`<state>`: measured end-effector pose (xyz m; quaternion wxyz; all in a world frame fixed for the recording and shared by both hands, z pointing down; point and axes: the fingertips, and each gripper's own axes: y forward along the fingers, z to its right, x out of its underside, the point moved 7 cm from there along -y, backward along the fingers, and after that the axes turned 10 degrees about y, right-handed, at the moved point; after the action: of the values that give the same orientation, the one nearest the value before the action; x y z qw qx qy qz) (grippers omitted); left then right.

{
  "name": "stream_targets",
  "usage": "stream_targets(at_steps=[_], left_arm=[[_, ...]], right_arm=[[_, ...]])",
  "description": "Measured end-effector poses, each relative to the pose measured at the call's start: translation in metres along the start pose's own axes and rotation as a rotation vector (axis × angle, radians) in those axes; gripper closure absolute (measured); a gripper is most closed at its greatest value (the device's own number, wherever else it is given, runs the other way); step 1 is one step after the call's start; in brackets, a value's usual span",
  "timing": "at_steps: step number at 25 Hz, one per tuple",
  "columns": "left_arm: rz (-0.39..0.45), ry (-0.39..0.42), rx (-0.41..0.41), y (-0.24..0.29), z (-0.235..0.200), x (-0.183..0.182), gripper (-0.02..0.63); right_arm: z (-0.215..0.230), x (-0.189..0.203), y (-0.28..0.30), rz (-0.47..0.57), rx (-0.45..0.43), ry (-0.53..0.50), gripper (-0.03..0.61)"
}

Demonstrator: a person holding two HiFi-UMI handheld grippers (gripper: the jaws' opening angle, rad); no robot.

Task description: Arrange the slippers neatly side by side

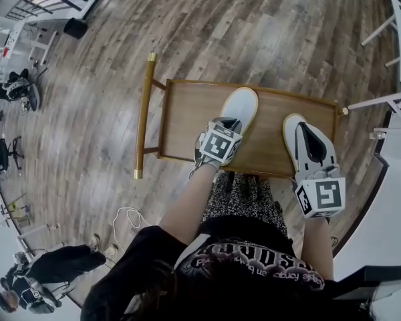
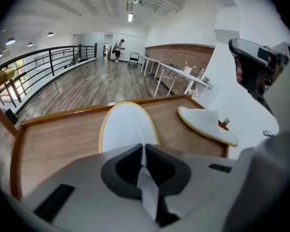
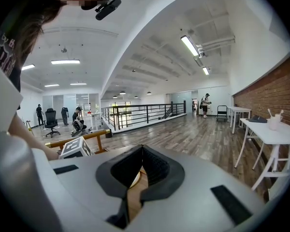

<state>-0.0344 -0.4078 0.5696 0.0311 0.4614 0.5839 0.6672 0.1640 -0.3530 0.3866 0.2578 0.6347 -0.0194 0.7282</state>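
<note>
Over the wooden tray (image 1: 187, 122) — left claw (image 2: 143, 148) pinches one slipper (image 2: 128, 127), right claw (image 3: 142, 149) clenched empty.

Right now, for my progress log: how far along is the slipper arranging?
Done: both slippers lie on the wooden cart. In hand: the left gripper has its jaws shut on the left slipper; the right gripper sits over the right slipper. Left: toes converge; they need setting parallel, side by side.

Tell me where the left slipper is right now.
In the head view, the left slipper lies on the wooden tray, left of the other slipper and apart from it, its near end pinched in the left gripper.
</note>
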Motion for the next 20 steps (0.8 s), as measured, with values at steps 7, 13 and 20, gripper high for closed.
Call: stream_targets(at_steps=[7,13,20], left_arm=[[0.068,-0.078,-0.094,-0.033,-0.017,0.008,0.601],[0.054,-0.126,-0.210,-0.079,-0.058,0.024,0.601],[0.003,-0.145,-0.324,-0.142,-0.097,0.033,0.603]], right_arm=[[-0.005,0.000,0.007,0.001,-0.020,-0.008,0.574],[-0.024,-0.004,0.026,-0.005,-0.078,-0.024,0.574],[-0.047,-0.008,0.045,-0.008,-0.125,-0.030,0.574]])
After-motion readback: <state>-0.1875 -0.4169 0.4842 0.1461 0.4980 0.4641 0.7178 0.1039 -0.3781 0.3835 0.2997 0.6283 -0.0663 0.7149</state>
